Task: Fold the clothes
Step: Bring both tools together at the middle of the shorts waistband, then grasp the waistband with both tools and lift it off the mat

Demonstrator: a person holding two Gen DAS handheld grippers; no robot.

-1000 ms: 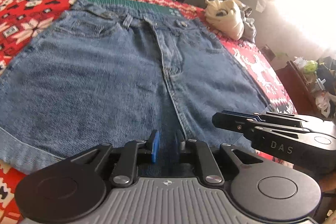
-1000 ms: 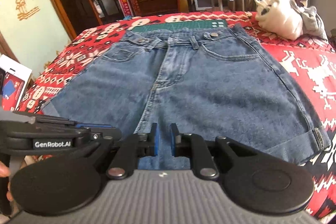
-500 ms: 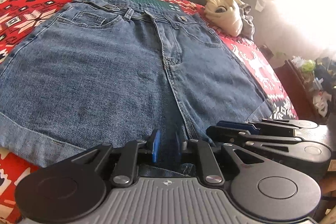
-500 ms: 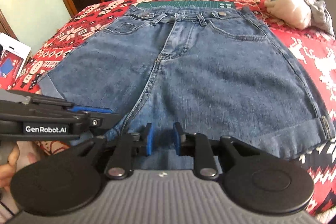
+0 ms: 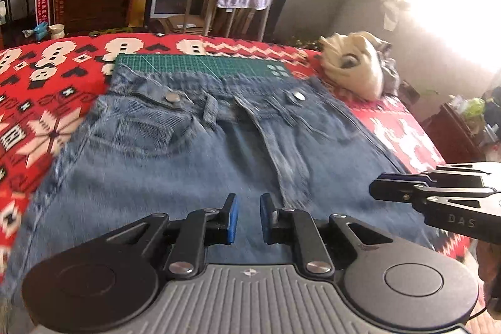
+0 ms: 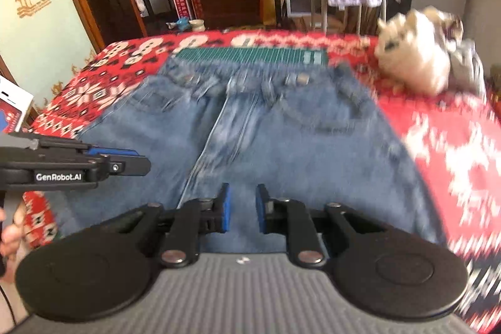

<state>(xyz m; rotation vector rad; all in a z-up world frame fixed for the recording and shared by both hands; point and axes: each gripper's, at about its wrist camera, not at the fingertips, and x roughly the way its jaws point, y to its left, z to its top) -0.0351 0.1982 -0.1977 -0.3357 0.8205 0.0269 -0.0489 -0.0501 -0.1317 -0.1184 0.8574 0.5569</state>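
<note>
On the red patterned bedspread (image 5: 59, 74) the denim shorts (image 5: 175, 165) lie flat, front up, waistband over a green cutting mat (image 5: 200, 64), no fold showing. Left gripper (image 5: 248, 216) and right gripper (image 6: 240, 208) hover above, slightly parted, holding nothing.

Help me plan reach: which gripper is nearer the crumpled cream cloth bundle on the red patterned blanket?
Right. Right gripper hovers over blue denim shorts on the bundle's side; left gripper sits further left.
</note>
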